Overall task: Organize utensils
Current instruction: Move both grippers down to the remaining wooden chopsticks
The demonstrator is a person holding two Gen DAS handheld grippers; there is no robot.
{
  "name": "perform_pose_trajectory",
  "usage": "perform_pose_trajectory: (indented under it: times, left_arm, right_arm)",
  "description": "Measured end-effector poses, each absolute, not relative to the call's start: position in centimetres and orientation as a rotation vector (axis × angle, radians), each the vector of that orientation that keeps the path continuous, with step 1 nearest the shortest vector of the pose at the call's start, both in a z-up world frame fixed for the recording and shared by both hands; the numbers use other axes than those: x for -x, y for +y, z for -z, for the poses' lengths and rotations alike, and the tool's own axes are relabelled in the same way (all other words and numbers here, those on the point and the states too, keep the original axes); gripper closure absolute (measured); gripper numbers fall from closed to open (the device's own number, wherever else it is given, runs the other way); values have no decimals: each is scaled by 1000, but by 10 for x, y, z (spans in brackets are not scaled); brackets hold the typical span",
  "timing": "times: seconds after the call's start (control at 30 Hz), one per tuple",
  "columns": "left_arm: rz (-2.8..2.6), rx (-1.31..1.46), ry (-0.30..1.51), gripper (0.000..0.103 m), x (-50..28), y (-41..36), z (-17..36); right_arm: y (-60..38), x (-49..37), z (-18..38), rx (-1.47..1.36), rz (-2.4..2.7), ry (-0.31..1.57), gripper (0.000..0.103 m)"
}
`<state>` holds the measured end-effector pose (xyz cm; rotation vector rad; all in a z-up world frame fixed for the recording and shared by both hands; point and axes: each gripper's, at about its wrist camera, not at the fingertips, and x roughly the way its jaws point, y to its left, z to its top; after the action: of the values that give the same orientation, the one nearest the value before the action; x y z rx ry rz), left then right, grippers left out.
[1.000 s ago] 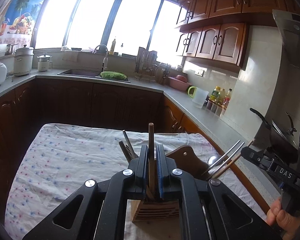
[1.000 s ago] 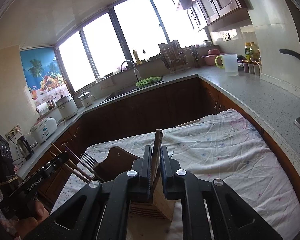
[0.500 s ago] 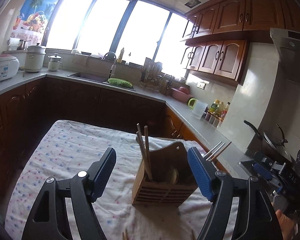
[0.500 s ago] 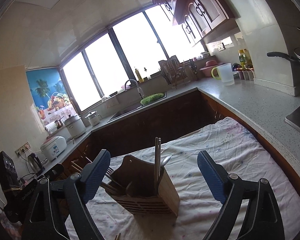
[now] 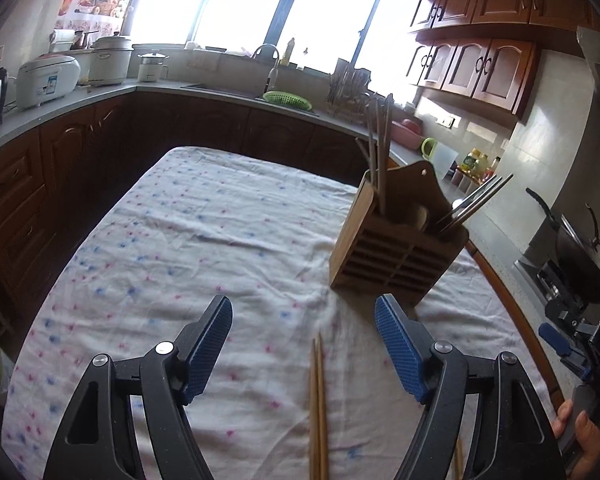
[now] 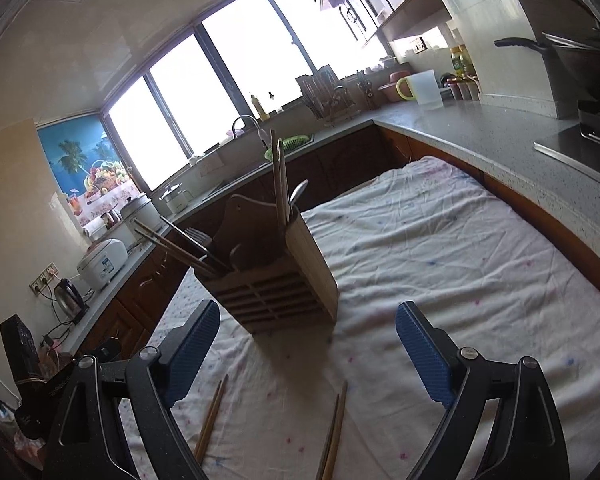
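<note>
Holder: wooden utensil holder (image 6: 276, 280) stood on the floral tablecloth (image 5: 204, 240); chopsticks (image 6: 280, 176) and spoon (image 6: 298, 194) already slotted upright.
Left to do: 2 chopstick pairs (image 6: 332, 432) (image 6: 211, 420) seen lying loose on the cloth.
Left gripper (image 5: 304, 344): spread wide, nothing held.
Right gripper (image 6: 308, 352): spread wide, nothing held.
Progress: judged partly done.

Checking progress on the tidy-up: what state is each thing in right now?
Slatted wooden utensil holder: upright on the floral cloth, holding chopsticks and metal cutlery.
Two loose pairs of wooden chopsticks: flat on the cloth.
Left gripper: open, empty.
Right gripper: open, empty.
</note>
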<state>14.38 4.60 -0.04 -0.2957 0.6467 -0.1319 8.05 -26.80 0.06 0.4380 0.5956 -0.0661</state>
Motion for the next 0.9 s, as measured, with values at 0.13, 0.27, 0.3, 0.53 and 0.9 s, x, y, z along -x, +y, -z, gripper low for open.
perform_pose_trajectory:
  times: [0.13,0.27,0.3,0.53,0.9]
  left_arm:
    - [112,289,696,31,-142,43,11]
    - [109,280,735,31,-142,40,22]
    - [108,273,744,31,-142,38,24]
    - [111,210,797,32,-152,26,38]
    - [134,133,925,62,-178,4,61]
  right_arm:
    - [-262,-70,15,-427,71,639,11]
    - [-258,-63,26,-415,88,675,11]
    - [-258,-62,29,-412,88,683,11]
    - [-251,-58,42,-366,113,729,17]
    - [-238,-74,80,-303,114,917,75]
